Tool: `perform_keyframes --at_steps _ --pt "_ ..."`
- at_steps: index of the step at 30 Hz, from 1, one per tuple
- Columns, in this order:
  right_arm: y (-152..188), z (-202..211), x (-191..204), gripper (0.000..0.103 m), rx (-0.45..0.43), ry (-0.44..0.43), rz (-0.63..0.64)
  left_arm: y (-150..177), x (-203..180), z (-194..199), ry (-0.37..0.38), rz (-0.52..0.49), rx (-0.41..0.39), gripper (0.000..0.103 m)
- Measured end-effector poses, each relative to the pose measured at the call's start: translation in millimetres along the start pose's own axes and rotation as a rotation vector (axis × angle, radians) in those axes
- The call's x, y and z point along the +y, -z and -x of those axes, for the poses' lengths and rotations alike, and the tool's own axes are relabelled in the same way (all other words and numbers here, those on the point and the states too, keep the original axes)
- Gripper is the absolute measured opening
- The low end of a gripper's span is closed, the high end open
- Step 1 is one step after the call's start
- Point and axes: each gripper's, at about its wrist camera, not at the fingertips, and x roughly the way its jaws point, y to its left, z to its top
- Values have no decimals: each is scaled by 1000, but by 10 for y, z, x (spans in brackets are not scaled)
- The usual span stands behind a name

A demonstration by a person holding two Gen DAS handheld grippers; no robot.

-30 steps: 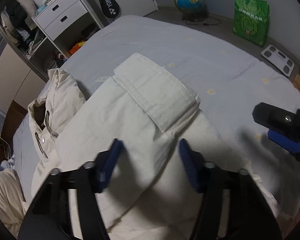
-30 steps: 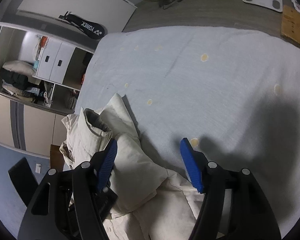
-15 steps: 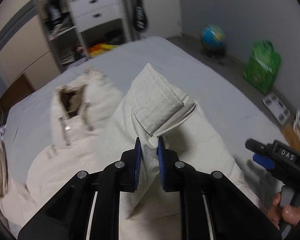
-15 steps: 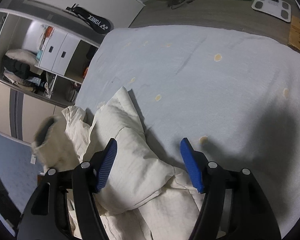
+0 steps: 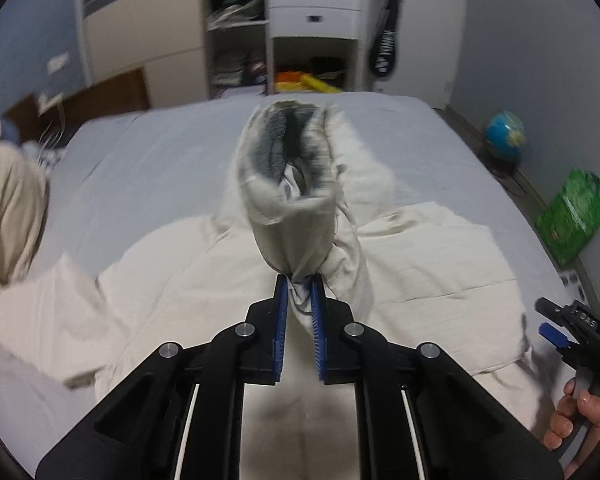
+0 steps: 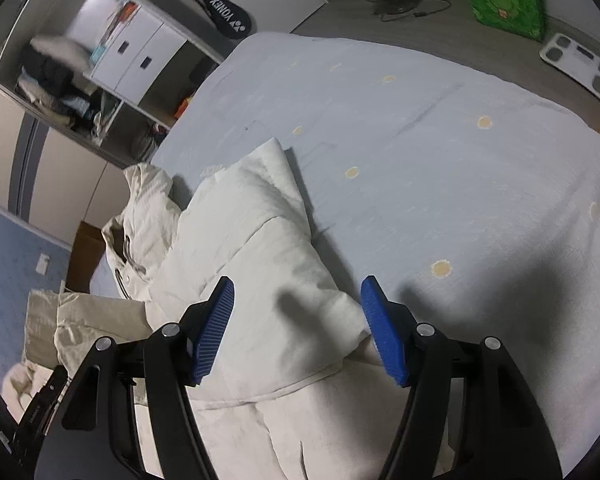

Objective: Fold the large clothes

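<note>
Left wrist: left gripper [image 5: 299, 292] was closing, pads pinched on sleeve [image 5: 296, 204] of coat [image 5: 432, 256], lifted above bed [image 5: 152, 152]. Right gripper [image 6: 298, 320] gaped wide w/ nothing held, over coat.

A bedroom with pale blue-grey walls [image 5: 540, 40] and a grey floor [image 6: 440, 20], where a bed [image 6: 420, 160] in a light blue sheet faces an open wardrobe [image 5: 236, 28] holding white drawers [image 5: 314, 0] and cluttered shelves.
</note>
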Motion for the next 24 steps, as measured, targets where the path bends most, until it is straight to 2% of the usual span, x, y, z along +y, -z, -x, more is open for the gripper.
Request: perform_keyframes --at_steps 8,10,17,23,24 --pt "88 -9 172 62 -1 38 100 361 705 -133 -6 162 91 7" --pt "118 -22 227 62 2 49 131 430 824 -214 -13 174 114 0" --pt "254 -108 432 62 24 90 273 762 1194 -395 -9 229 184 0" --pt "351 -187 521 62 41 132 341 896 1371 -376 16 236 196 1" --pt "363 -192 522 62 42 136 345 908 1403 -353 14 237 196 4"
